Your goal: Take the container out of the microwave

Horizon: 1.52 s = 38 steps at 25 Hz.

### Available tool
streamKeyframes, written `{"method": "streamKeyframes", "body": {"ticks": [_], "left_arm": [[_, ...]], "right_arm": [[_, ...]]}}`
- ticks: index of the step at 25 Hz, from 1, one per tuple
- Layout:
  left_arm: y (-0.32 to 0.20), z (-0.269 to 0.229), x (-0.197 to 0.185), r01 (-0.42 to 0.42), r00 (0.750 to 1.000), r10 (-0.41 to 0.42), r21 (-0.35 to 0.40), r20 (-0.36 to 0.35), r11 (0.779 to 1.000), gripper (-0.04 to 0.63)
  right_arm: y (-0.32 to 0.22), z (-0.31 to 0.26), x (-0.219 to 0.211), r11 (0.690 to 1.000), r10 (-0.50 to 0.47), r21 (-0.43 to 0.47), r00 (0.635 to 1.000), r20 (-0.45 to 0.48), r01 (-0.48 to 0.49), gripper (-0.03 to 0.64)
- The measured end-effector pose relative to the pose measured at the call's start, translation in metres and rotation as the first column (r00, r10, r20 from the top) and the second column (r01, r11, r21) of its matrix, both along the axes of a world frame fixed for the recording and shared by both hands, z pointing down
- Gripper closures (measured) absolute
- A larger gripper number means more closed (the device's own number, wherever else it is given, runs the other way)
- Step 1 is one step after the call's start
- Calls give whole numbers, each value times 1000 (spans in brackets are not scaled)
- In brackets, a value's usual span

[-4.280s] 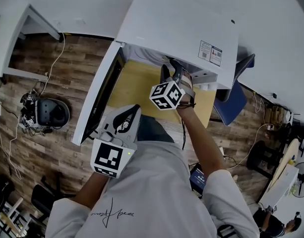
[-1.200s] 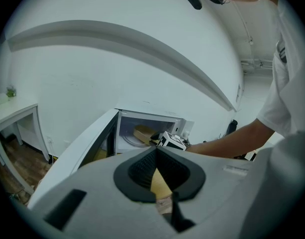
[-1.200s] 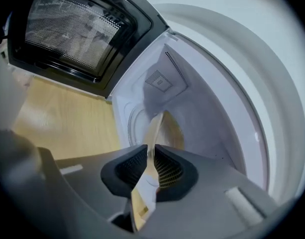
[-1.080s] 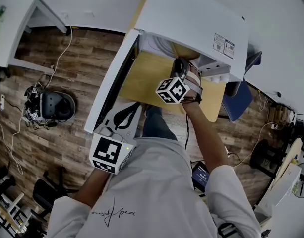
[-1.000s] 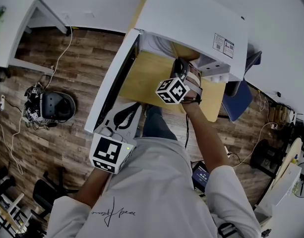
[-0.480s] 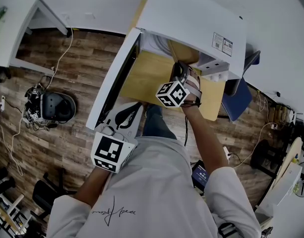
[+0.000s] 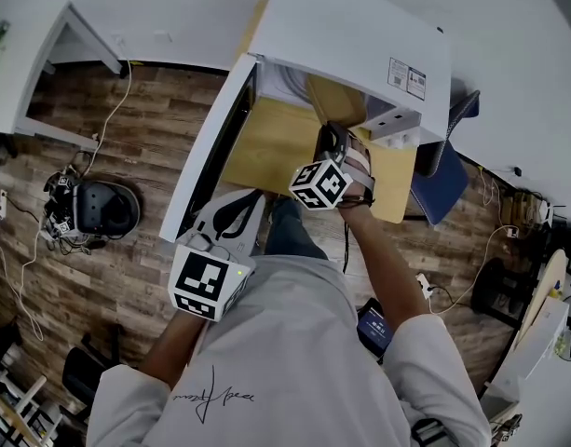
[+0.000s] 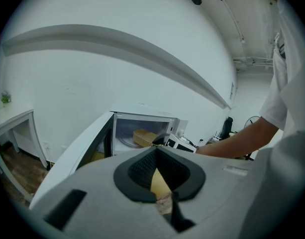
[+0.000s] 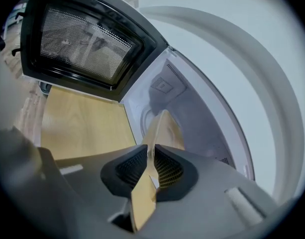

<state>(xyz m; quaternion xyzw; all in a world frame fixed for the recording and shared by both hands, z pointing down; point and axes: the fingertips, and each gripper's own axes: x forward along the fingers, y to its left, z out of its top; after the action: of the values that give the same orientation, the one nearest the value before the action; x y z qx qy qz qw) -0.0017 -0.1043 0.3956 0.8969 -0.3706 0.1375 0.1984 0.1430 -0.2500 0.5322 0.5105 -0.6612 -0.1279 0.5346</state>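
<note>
The right claw (image 9: 152, 156) is clamped on the thin side wall of the tan container (image 9: 165, 127). The container sits in the mouth of the microwave (image 7: 360, 35), at 12 o'clock from that claw, and is not out yet. The left claw (image 8: 156, 156) is closed on nothing and waits at 7 o'clock, by the open door (image 7: 206, 161). I think the best way is a slow, straight, level pull over the yellow bench (image 7: 266, 142), so the thin wall does not bend or slip.

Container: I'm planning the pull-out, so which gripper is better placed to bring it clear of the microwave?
Right. The right gripper is shut on the wall of the container at the microwave opening; the left gripper hangs back beside the open door, empty.
</note>
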Motion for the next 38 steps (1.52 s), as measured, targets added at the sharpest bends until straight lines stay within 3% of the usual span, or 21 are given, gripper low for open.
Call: {"method": "streamKeyframes", "body": {"ticks": [38], "left_arm": [[18,-14,-14,-5,1000,5,68,9,998,598]], "right_arm": [[73,-21,9,992,122,-68,975,188,-111,557]]}}
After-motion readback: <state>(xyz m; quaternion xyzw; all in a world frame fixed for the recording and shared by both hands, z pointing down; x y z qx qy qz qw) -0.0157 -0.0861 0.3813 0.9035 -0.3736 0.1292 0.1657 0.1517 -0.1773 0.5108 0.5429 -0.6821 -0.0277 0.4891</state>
